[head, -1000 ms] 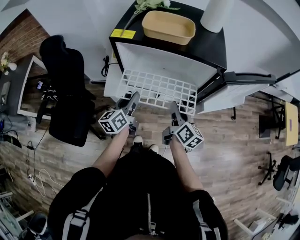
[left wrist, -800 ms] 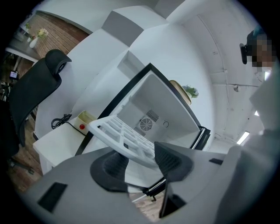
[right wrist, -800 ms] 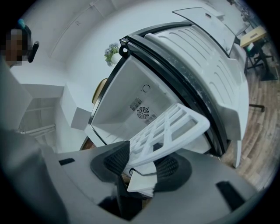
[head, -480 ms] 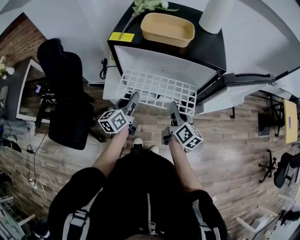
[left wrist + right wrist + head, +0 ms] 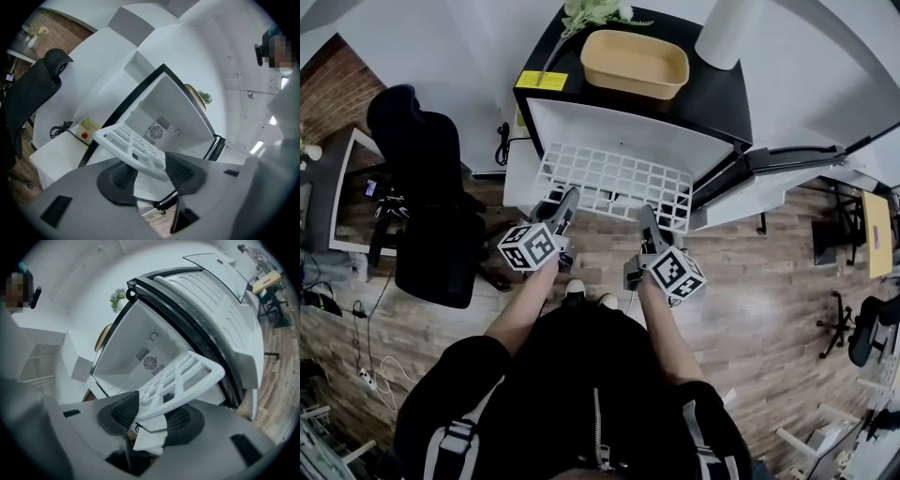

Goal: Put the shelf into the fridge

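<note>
— Shelf point(image 5: 614, 183): how does it look from your end?

— It's a white plastic lattice of open rectangular cells with a solid rim. You hold it roughly level in front of the fridge point(image 5: 722, 103). Its far edge lies at the open mouth, at 12 o'clock from you.

— And your fingers?

— Your left gripper point(image 5: 568, 195) has its fingers clamped on the near rim towards 9 o'clock. Your right gripper point(image 5: 645, 216) clamps the same rim towards 3 o'clock. In the left gripper view the shelf point(image 5: 131, 143) runs away tilted between the dark pads of the left gripper point(image 5: 152, 171). In the right gripper view the shelf point(image 5: 183, 376) fans out from the right gripper point(image 5: 152, 417).

— What can't you make out?

— Whether the far edge rests on anything inside. From the head view the fridge's black top covers most of the white interior. The pads hide the rim where they grip it. A white flat piece sits under the shelf at your right fingers, and I can't tell what it is. The door point(image 5: 769, 183) at 3 o'clock shows edge-on.
</note>
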The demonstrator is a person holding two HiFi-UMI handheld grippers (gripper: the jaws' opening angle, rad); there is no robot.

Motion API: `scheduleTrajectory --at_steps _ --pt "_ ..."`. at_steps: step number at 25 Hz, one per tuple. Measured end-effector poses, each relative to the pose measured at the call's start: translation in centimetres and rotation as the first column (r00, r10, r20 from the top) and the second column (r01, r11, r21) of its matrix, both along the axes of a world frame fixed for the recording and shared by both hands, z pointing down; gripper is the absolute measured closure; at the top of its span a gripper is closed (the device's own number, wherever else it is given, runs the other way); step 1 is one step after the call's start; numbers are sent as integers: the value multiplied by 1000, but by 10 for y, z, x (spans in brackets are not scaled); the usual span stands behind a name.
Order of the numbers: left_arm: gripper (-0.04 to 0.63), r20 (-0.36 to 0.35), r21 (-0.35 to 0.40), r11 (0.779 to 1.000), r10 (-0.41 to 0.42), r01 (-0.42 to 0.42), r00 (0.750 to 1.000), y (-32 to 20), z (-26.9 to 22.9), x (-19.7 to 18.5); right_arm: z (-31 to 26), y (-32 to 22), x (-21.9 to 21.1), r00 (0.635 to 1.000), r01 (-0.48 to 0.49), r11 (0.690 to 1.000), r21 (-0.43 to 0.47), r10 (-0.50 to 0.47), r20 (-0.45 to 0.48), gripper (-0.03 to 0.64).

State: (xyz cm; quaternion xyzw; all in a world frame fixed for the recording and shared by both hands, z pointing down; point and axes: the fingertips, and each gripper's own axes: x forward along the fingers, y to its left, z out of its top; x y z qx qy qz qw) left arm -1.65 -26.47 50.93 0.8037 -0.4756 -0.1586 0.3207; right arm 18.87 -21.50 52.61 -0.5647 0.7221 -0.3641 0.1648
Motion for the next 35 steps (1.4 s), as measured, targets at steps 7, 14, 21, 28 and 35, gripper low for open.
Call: scheduleTrajectory --at_steps 7,14,21,28,35 --pt "390 -5 14 1000 8 -8 1000 0 -2 -1 -4 0 0 1000 -13 1000 5 13 4 451" --pt "393 5 17 1000 11 -11 1000 6 0 -1 6 6 -1 999 -8 1000 -8 9 34 451" --pt "393 -1 13 1000 10 -10 1000 5 0 2 2 -1 5 1000 -6 1000 -1 6 18 453" --pt "393 -4 16 1000 12 -12 1000 3 -2 6 -3 -7 10 1000 -14 1000 8 14 3 453" --pt "392 1 16 1000 23 -23 1000 -13 -1 10 -7 -23 14 999 -48 999 14 48 -10 453"
